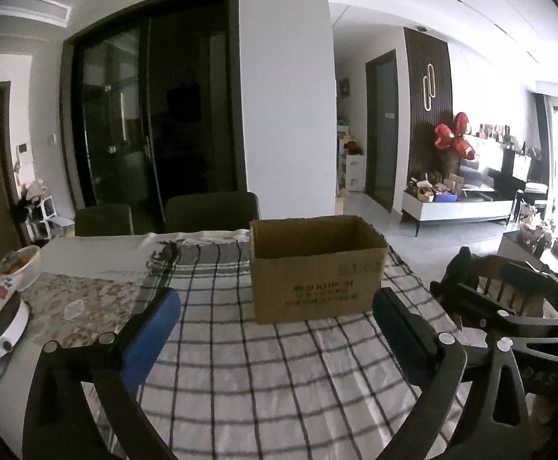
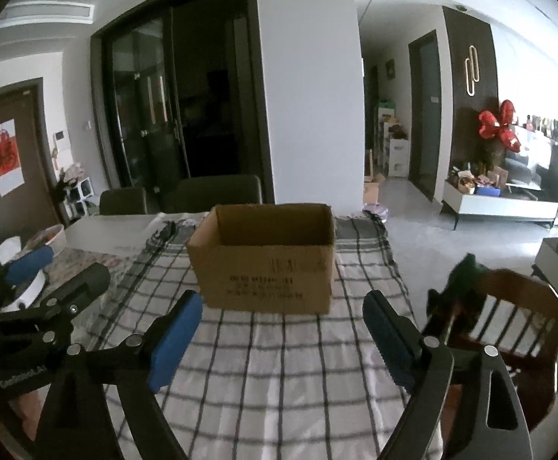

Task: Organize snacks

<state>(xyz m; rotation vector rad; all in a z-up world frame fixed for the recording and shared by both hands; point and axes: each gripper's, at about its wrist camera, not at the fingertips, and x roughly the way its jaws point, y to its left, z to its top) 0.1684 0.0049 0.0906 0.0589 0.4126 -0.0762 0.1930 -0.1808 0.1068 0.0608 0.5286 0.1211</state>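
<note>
Both claws hang released and empty over the checked cloth [image 2: 279,364] on the bench — left claw [image 1: 275,329], right claw [image 2: 279,329] — facing the open cardboard box [image 2: 263,257], no snacks visible, so I'd keep them spread and level.
</note>
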